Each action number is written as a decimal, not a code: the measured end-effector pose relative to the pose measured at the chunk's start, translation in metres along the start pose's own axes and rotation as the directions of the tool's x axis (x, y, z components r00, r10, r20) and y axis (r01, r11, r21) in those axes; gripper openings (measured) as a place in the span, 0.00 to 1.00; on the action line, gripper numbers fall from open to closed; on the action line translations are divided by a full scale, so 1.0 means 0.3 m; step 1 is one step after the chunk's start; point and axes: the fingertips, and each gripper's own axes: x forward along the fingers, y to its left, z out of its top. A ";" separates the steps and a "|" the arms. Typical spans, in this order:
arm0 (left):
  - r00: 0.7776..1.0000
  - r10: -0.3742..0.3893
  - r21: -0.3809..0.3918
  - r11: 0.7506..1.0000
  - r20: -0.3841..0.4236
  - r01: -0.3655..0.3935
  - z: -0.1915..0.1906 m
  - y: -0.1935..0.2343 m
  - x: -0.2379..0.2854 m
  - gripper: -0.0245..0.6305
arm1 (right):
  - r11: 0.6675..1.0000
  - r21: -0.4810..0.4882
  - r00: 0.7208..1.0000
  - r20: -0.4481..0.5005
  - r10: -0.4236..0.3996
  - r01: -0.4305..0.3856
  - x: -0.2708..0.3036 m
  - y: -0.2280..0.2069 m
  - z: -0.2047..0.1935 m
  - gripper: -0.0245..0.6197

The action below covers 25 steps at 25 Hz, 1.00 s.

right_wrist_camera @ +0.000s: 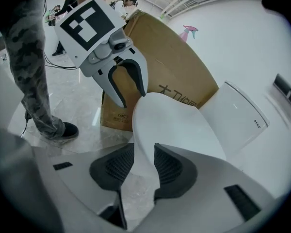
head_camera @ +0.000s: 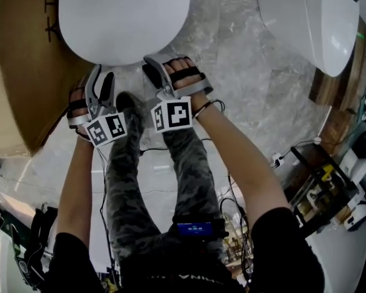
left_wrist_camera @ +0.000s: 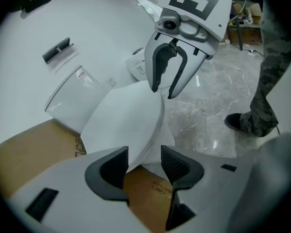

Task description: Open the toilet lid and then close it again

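A white toilet lid [head_camera: 125, 17] lies down at the top of the head view, its front rim towards me. Both grippers sit at that rim. My left gripper [head_camera: 102, 75] is at the rim's left front. In the left gripper view [left_wrist_camera: 144, 159] the thin lid [left_wrist_camera: 126, 120] edge runs between the jaws, touching one pad, with a gap at the other. My right gripper [head_camera: 165, 60] is at the rim's right front. In the right gripper view [right_wrist_camera: 144, 154] the lid [right_wrist_camera: 179, 125] rim fills the space between both pads.
A large cardboard box [head_camera: 18, 72] stands tight against the toilet's left side. The white tank [right_wrist_camera: 237, 113] rises behind the lid. A second white toilet [head_camera: 311, 17] is at the upper right. The person's legs [head_camera: 189, 163] and cables are on the marble floor, beside a shelf [head_camera: 323, 188].
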 end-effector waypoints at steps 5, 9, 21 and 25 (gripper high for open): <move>0.999 -0.004 -0.014 1.000 0.033 0.005 0.110 0.084 -0.179 0.32 | 0.999 0.032 0.999 -0.031 0.007 -0.006 -0.191 -0.060 0.050 0.20; 0.993 0.034 -0.013 0.999 0.112 -0.032 0.254 0.250 -0.304 0.20 | 0.997 0.050 0.998 -0.028 -0.049 0.050 -0.324 -0.243 0.160 0.14; 0.968 0.165 -0.151 0.979 0.187 -0.137 0.582 0.782 -0.892 0.07 | 0.905 0.380 0.981 -0.027 -0.193 0.189 -0.926 -0.722 0.564 0.08; 0.957 0.140 -0.294 0.954 0.255 -0.061 0.687 0.846 -1.000 0.05 | 0.817 0.552 0.980 -0.002 -0.201 0.169 -1.051 -0.791 0.617 0.07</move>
